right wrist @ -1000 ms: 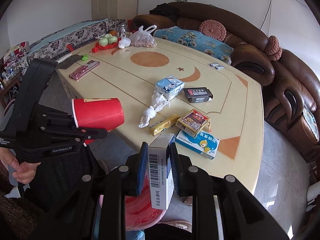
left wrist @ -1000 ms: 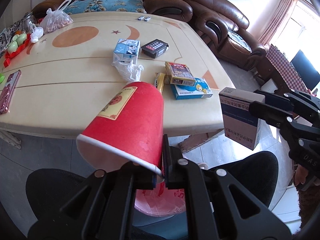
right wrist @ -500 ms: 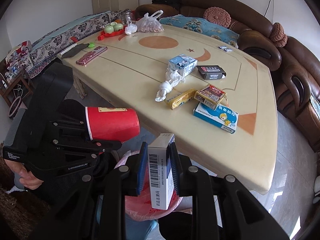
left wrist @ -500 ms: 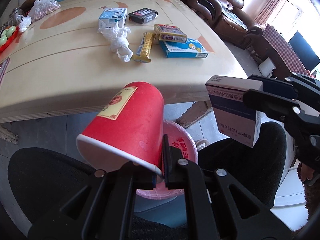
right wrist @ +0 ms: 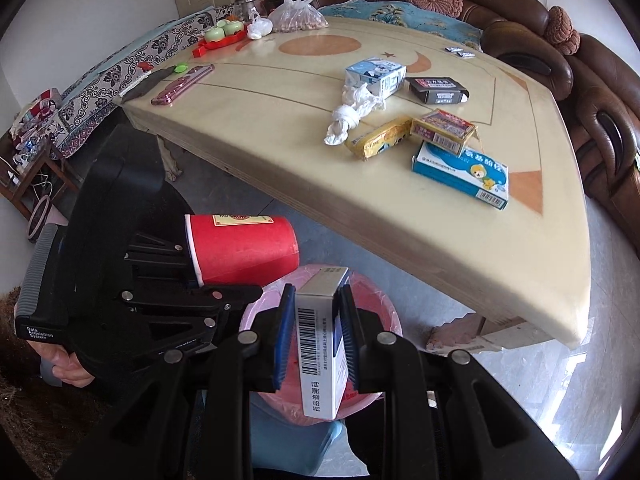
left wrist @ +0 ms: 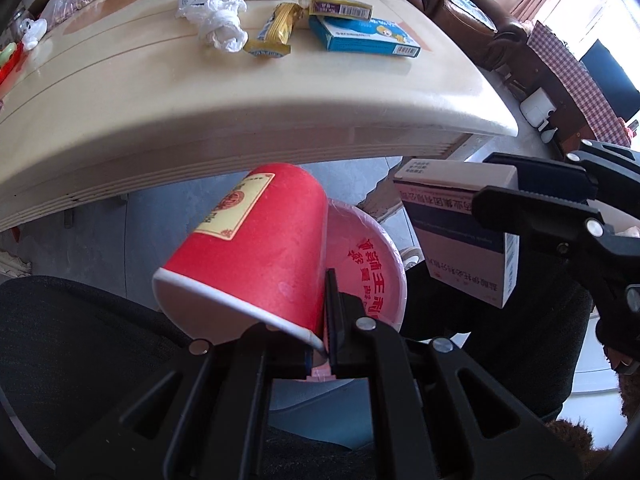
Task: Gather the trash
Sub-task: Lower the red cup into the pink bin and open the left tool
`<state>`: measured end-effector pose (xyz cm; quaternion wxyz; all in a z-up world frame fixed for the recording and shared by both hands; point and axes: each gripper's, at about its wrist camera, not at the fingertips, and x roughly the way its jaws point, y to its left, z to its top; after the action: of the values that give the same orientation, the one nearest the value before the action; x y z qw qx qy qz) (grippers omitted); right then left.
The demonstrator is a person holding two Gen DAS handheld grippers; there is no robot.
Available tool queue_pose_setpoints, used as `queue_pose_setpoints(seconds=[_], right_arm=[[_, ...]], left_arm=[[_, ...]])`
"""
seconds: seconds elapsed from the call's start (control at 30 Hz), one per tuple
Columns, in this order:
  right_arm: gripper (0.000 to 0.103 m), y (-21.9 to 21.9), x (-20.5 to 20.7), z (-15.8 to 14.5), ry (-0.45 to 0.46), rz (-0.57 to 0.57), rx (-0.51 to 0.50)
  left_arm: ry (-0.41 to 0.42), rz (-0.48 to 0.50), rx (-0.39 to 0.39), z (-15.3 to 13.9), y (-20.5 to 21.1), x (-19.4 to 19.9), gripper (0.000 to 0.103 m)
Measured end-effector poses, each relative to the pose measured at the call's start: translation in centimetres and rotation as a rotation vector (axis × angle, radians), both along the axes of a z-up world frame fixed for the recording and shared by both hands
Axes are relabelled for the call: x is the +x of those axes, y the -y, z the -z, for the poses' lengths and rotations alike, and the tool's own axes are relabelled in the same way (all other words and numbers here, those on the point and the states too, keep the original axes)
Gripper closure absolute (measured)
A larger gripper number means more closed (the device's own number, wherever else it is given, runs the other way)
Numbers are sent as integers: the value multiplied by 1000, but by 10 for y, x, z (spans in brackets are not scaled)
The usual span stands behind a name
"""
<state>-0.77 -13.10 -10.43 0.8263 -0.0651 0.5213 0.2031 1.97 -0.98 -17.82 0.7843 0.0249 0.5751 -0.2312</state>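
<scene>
The left gripper (left wrist: 320, 344) is clutching a cup (left wrist: 256, 252) and the right gripper (right wrist: 316, 344) a box (right wrist: 322, 344) over the bin (left wrist: 376, 268), likely needing release next.

My left gripper (left wrist: 320, 344) pinches the rim of a red paper cup (left wrist: 256, 252). The cup lies on its side and has a yellow label. My right gripper (right wrist: 316, 336) squeezes a white and blue box (right wrist: 322, 344) with a barcode, standing up. Both are over a pink trash bin (left wrist: 376, 272) with a bag inside, low beside the table edge.
</scene>
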Motion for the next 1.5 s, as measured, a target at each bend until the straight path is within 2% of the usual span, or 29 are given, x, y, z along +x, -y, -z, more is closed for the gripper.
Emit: queue_pose_setpoints(seconds=[0.7, 1.0, 1.5], right_arm=[[80, 21, 27, 116, -196, 116, 49], [80, 26, 38, 167, -274, 163, 74], [80, 36, 51, 231, -425, 214, 81]], left_arm=[[-281, -31, 15, 105, 13, 30, 97], [-401, -48, 52, 145, 26, 48, 97], [-576, -106, 113, 202, 31, 62, 97]])
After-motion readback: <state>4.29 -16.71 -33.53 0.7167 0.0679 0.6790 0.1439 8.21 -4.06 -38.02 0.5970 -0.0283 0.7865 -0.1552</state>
